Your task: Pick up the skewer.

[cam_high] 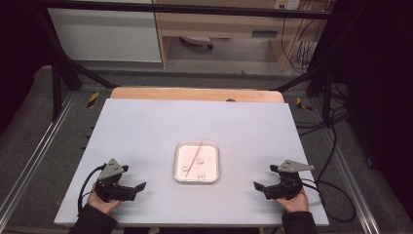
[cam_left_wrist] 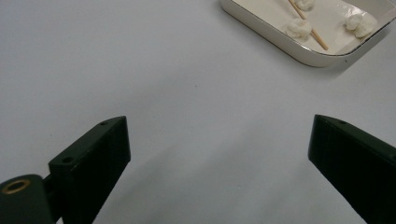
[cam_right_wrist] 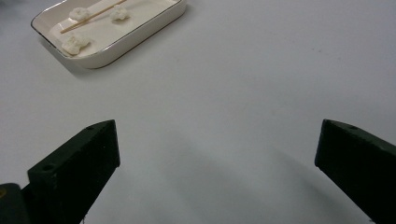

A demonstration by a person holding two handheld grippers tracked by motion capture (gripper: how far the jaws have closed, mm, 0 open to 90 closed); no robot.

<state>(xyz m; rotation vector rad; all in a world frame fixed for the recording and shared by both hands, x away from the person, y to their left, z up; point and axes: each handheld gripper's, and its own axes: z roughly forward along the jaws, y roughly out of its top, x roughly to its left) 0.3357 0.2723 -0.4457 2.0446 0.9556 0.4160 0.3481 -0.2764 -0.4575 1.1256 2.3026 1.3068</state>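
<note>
Nothing looks begun: the shallow white rectangular tray (cam_high: 196, 162) at centre frame on the pale counter (cam_high: 146, 131) holds a thin wooden stick (cam_high: 195, 155) and three white lumps, perhaps cotton, while the left hand-held gripper (cam_high: 138, 187) and right hand-held gripper (cam_high: 258, 186) rest spread and empty, well apart from it.

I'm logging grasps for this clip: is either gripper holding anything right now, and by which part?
Nothing is held. The left gripper and right gripper are open over bare table, apart from the tray.
</note>
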